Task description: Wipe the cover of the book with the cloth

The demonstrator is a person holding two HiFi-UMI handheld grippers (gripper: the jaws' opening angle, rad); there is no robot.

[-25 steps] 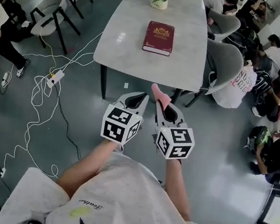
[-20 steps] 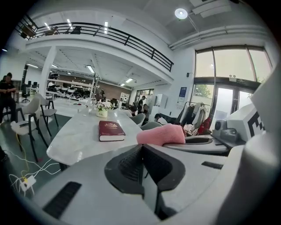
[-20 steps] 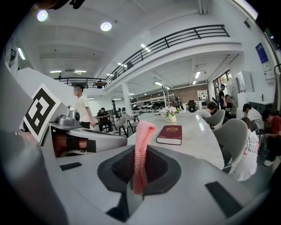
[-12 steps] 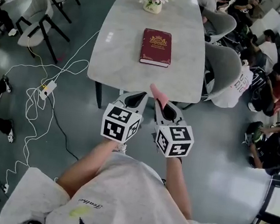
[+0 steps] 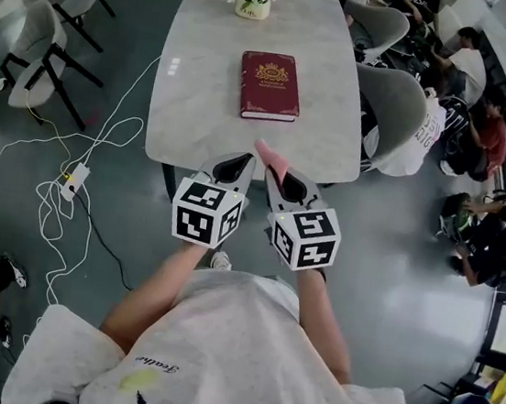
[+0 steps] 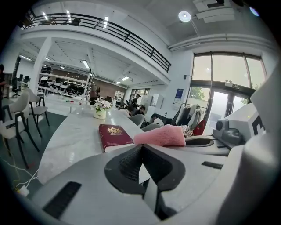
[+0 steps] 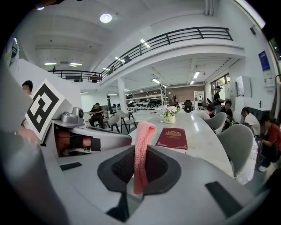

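Holding the pink cloth (image 5: 270, 154) pinched in the right hand-held gripper (image 5: 280, 172); left hand-held gripper (image 5: 238, 161) has jaws together, nothing in them. Book (image 5: 270, 86) lies closed on the bench (image 5: 200, 79), well ahead of both. Wiping not begun, i.e. approach + whole wipe left.

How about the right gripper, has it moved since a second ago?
Yes. The right gripper, shut on the cloth, has moved forward toward the table; the cloth's tip now overlaps its near edge.
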